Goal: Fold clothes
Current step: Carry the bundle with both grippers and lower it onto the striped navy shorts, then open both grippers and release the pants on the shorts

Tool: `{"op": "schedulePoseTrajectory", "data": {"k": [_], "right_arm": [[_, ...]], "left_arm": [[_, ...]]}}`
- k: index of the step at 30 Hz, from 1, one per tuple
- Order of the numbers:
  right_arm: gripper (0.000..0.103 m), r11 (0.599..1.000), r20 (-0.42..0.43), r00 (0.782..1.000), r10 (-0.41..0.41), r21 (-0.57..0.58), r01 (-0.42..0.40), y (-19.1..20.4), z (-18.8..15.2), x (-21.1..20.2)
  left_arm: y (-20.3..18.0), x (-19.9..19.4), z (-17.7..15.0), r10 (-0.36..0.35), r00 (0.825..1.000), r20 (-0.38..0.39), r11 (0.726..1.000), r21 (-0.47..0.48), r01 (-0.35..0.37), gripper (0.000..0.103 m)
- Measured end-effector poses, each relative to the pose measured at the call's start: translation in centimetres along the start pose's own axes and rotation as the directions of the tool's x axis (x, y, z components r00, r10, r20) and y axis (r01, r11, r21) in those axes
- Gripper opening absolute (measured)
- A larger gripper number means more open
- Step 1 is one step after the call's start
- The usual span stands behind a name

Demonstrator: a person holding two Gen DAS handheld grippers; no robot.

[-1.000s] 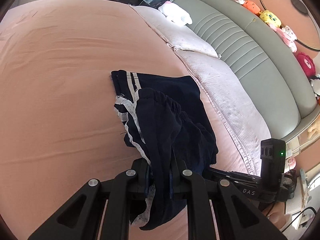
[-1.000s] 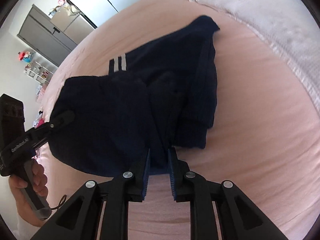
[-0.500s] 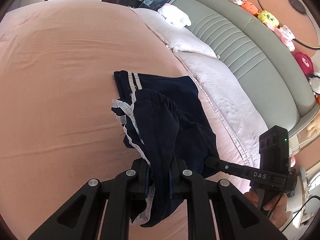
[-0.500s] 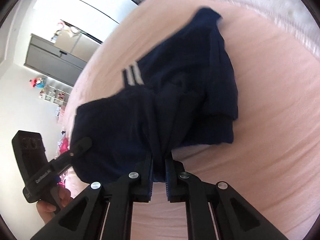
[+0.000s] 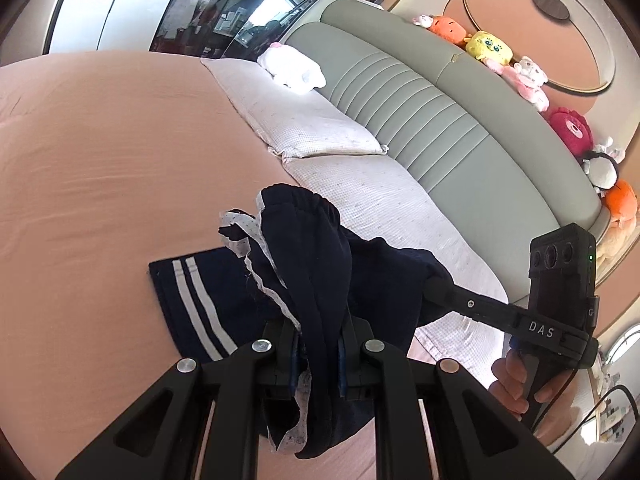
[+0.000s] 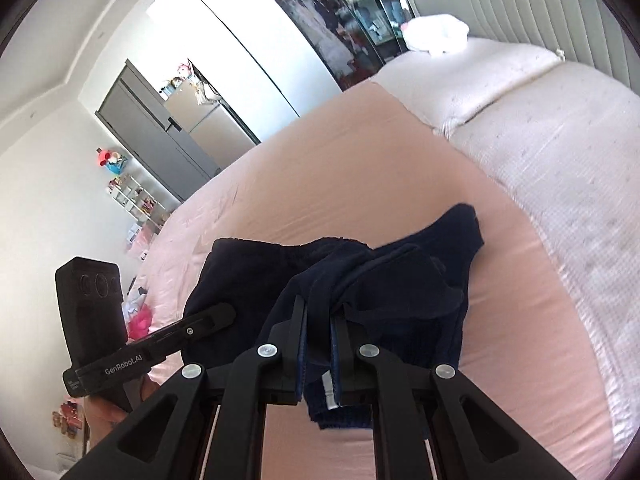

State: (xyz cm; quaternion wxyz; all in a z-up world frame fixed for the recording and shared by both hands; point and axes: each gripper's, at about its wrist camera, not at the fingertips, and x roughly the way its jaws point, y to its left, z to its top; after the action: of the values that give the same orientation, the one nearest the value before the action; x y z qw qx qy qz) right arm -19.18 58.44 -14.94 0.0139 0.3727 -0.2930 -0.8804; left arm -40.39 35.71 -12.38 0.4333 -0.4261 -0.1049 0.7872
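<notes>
Navy shorts (image 5: 320, 264) with two white stripes on a leg hem and a white lace-like inner edge hang above the pink bed sheet (image 5: 100, 168). My left gripper (image 5: 318, 344) is shut on one part of the waistband, cloth bunched between its pads. My right gripper (image 6: 319, 332) is shut on another part of the same shorts (image 6: 380, 280). Each view shows the other gripper at the cloth: the right gripper (image 5: 436, 286) in the left wrist view, the left gripper (image 6: 224, 312) in the right wrist view. The lower legs still rest on the sheet.
Two white pillows (image 5: 320, 128) line the grey-green padded headboard (image 5: 440, 120), with a white plush (image 5: 292, 68) on one. Soft toys (image 5: 488, 44) sit on the ledge behind. A grey cabinet (image 6: 160, 136) and shelves stand beyond the bed. A hand (image 5: 516, 384) holds the right gripper.
Both grippers have lifted the shorts' waistband up off the sheet and tilted their views upward. The striped leg now lies lower and closer in the left wrist view.
</notes>
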Motion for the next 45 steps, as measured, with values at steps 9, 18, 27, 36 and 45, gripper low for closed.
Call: {"op": "schedulePoseTrajectory", "data": {"k": [9,18,27,36,45], "right_arm": [[0.012,0.99,-0.214,0.976,-0.042,0.121,0.069,-8.9,-3.7,6.3],[0.037,0.966,-0.143,0.956,-0.257,-0.066,0.25,-5.7,-2.6,1.4],[0.043,0.993,-0.201,0.977,-0.068,0.076,0.085,-9.2,0.4,5.8],[0.011,0.95,-0.027,0.988,-0.154,-0.278,0.141,-5.2,-0.4,3.3],[0.038,0.91,0.214,0.945,-0.248,-0.282,0.303,-4.5,-3.0,-1.7]], "left_arm": [[7.8,10.1,-5.8,0.082,0.956,-0.281,0.975,-0.175,-0.135,0.013],[6.4,5.0,-3.4,0.304,0.944,-0.126,0.951,-0.01,-0.308,0.054],[4.8,8.3,-3.5,0.186,0.967,-0.172,0.981,0.094,-0.172,0.055],[2.7,5.9,-3.6,0.274,0.962,0.017,0.942,0.195,-0.272,0.049],[1.4,4.1,-7.5,0.095,0.995,0.023,0.929,0.356,-0.097,0.049]]}}
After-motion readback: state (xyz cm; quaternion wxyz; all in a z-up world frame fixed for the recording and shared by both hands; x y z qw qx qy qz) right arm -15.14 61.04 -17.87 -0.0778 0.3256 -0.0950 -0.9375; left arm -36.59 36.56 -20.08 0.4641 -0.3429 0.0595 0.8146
